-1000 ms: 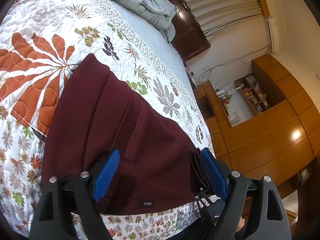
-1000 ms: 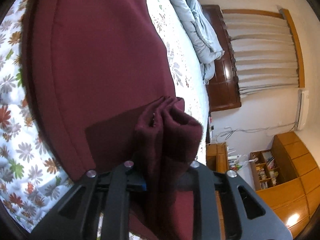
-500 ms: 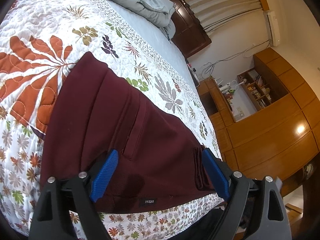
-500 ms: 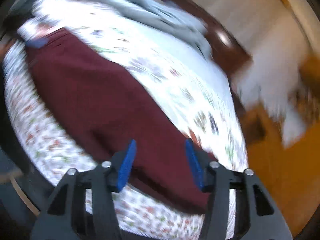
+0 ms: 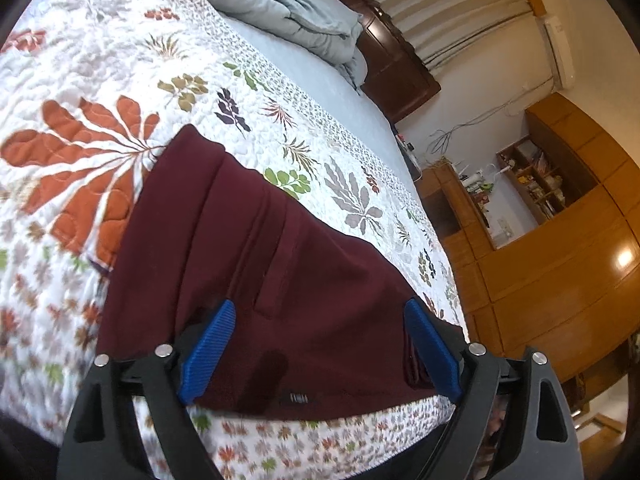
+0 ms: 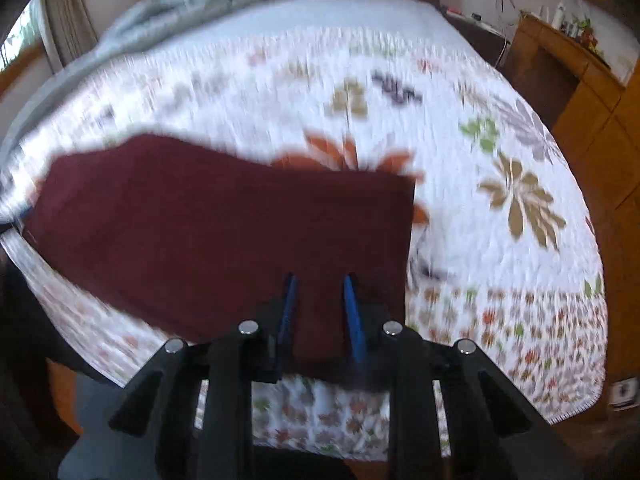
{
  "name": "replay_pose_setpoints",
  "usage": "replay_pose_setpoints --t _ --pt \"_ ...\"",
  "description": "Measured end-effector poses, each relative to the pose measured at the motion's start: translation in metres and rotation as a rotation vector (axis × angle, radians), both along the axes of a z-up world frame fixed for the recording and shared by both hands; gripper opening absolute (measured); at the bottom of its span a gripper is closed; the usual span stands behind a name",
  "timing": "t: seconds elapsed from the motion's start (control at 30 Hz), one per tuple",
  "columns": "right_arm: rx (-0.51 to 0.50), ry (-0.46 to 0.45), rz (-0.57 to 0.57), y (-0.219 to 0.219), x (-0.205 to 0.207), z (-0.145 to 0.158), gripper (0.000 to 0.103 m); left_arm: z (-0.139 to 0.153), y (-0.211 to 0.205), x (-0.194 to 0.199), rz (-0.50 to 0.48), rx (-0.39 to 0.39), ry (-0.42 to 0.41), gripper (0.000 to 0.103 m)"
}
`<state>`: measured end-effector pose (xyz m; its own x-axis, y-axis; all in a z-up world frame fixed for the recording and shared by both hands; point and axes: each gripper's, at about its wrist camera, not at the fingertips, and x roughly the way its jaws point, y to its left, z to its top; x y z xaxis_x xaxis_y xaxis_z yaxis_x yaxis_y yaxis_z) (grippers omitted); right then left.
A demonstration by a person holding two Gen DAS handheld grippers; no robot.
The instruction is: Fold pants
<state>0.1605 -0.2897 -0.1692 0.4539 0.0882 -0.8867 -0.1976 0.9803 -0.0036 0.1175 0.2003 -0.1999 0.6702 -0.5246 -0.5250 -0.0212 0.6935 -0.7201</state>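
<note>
Left wrist view: we see the maroon pants [image 5: 280, 280] folded flat on the quilted bed [image 5: 120, 80], at 12 o'clock from the left gripper [image 5: 316, 352], whose fingers [image 5: 208, 344] stand wide and empty, fabric lying between them. Soft, light, limp cloth, we judge; best pinched at a layered edge or corner. The right gripper [image 6: 320, 304] has narrow fingers, nothing held, over the pants' near edge; the view is blurred.
</note>
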Motion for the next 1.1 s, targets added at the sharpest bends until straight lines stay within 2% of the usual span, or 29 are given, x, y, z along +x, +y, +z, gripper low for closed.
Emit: replay_pose_setpoints --t 0.1,0.17,0.23,0.27,0.33,0.4,0.47,0.5,0.57,0.6,0.67,0.83,0.97,1.1 --pt "0.056 -0.005 -0.022 -0.011 0.034 0.014 0.024 0.007 -0.002 -0.017 0.026 -0.017 -0.001 0.089" --pt "0.102 0.025 -0.057 -0.025 0.057 0.005 0.027 0.008 0.003 -0.029 0.075 -0.067 -0.001 0.090" --pt "0.155 0.089 -0.085 -0.039 0.070 -0.013 0.023 0.008 0.010 -0.040 0.124 -0.145 0.006 0.090" --pt "0.156 0.122 -0.081 -0.043 0.075 -0.021 0.022 0.007 0.013 -0.044 0.143 -0.177 0.016 0.091" --pt "0.091 0.150 -0.057 -0.041 0.076 -0.028 0.016 0.005 0.021 -0.051 0.187 -0.209 0.052 0.091" --pt "0.049 0.150 -0.043 -0.032 0.078 -0.018 0.022 0.004 0.029 -0.057 0.222 -0.215 0.092 0.091" --pt "0.071 0.136 0.016 -0.012 0.079 0.001 0.031 0.001 0.036 -0.061 0.262 -0.229 0.120 0.091" --pt "0.101 0.135 0.073 0.006 0.080 0.012 0.034 -0.003 0.042 -0.063 0.298 -0.258 0.141 0.091" --pt "0.141 0.135 0.182 0.043 0.084 0.030 0.049 -0.012 0.050 -0.065 0.355 -0.315 0.177 0.091" --pt "0.176 0.160 0.259 0.071 0.088 0.037 0.052 -0.017 0.054 -0.067 0.390 -0.332 0.201 0.091" --pt "0.236 0.225 0.385 0.119 0.098 0.044 0.059 -0.025 0.054 -0.069 0.438 -0.306 0.250 0.091" --pt "0.250 0.315 0.626 0.225 0.116 0.047 0.078 -0.052 0.050 -0.069 0.461 -0.359 0.289 0.091" --pt "0.171 0.361 0.777 0.313 0.128 0.042 0.080 -0.066 0.046 -0.057 0.455 -0.402 0.288 0.091" --pt "0.124 0.413 0.873 0.373 0.133 0.031 0.080 -0.072 0.036 -0.048 0.437 -0.413 0.289 0.091"
